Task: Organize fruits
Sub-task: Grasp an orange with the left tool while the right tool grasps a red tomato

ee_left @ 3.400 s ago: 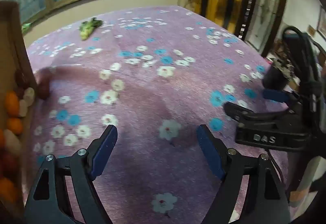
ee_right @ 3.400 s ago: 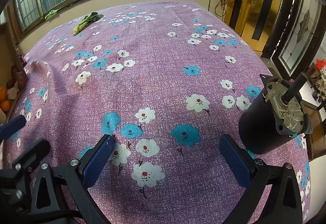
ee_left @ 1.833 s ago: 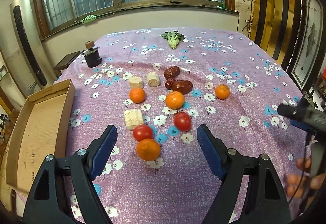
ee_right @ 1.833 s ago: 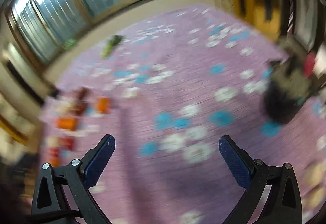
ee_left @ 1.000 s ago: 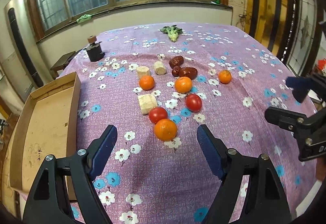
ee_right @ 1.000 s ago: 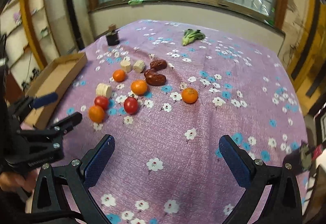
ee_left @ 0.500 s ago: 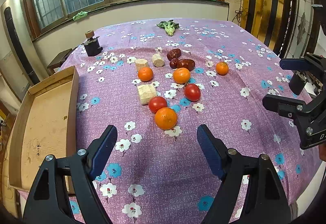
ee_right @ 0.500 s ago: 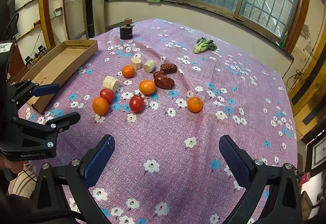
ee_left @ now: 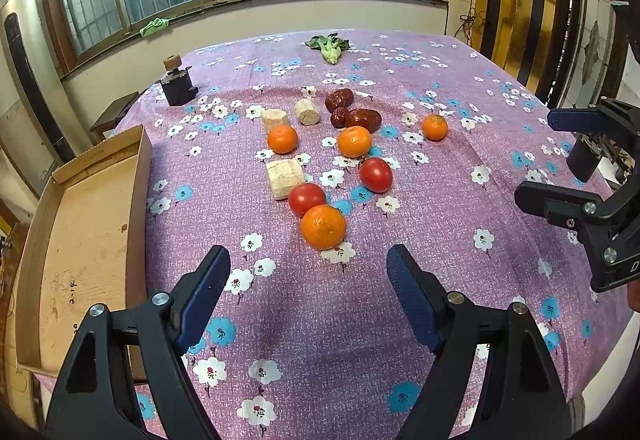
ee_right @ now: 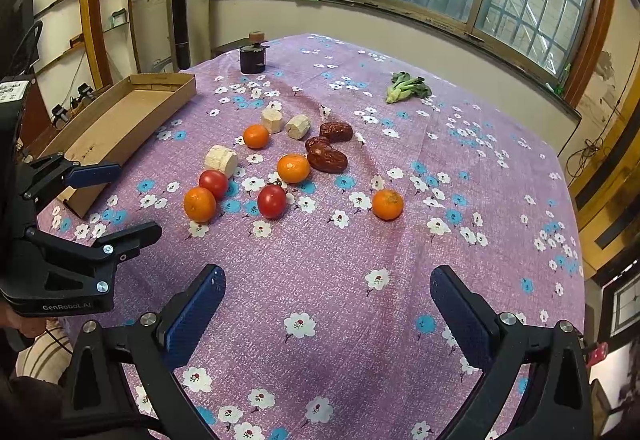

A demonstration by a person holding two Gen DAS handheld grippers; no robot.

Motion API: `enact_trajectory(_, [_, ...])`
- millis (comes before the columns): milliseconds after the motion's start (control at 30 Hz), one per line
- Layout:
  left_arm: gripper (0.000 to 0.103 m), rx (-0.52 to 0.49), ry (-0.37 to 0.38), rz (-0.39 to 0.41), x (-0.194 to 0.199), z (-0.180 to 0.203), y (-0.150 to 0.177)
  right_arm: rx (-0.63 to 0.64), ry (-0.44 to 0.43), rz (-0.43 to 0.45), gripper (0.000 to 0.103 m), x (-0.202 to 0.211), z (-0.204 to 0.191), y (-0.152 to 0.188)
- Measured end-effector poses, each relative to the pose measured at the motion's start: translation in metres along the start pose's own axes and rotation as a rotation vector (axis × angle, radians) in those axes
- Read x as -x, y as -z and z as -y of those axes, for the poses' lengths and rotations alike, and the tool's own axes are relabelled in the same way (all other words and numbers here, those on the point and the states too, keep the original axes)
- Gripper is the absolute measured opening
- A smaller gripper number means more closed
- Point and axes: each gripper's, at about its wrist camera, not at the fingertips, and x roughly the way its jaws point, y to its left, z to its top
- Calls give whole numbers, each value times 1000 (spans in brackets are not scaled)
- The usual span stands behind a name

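Note:
Fruit lies in a loose group on the purple flowered tablecloth (ee_left: 460, 272): several oranges, the nearest (ee_left: 323, 226) (ee_right: 199, 204), two tomatoes (ee_left: 307, 198) (ee_left: 375, 174), three dark red dates (ee_left: 363, 119) (ee_right: 327, 160) and three pale cut chunks (ee_left: 285, 177). One orange (ee_right: 387, 204) lies apart to the right. My left gripper (ee_left: 308, 276) is open and empty, just short of the nearest orange. My right gripper (ee_right: 327, 300) is open and empty, above bare cloth near the front edge.
An empty cardboard tray (ee_left: 80, 240) (ee_right: 120, 119) lies along the table's left edge. A dark small motor (ee_left: 178, 83) (ee_right: 252, 57) stands at the far left. A green leafy vegetable (ee_left: 329, 44) (ee_right: 406, 87) lies at the far end. Each gripper shows in the other's view.
Both views swung from bare cloth to the fruit spread. Over the last half second both grippers drifted slightly closer to the fruit; jaws stayed open.

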Motion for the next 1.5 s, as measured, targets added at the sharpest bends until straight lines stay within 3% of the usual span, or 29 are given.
enact_trajectory(400, [81,52,59,-54,-21,-11,4,-21,-100,-18,101,-21,-1,4])
enact_trajectory(600, [81,70,72,-89,-42,-13,-1,-29,-148,-42,91,-49,-11,-6])
enact_trajectory(867, [78,74,76,-121,-72,-14,-13,-95,-215,-85,64,-100,-12,-29])
enact_trajectory(1000, [62,86,118,-147,-85,-18,-15,-124,-217,-114,60,-125,-9,-34])
enact_trajectory(1100, [44,90,152,-133,-85,-20,-18,-135,-244,-119,58,-136,-11,-37])
enact_trajectory(1167, [43,90,158,-133,-84,-20,-18,-123,-231,-109,57,-137,-15,-39])
enact_trajectory(1267, [30,100,187,-134,-80,-22,-15,-124,-263,-102,34,-134,-18,-40])
enact_trajectory(1300, [29,104,195,-133,-77,-23,-14,-126,-254,-97,31,-130,-19,-39])
enact_trajectory(1500, [29,118,179,-118,-60,-33,-5,-164,-247,-66,30,-111,-15,-29])
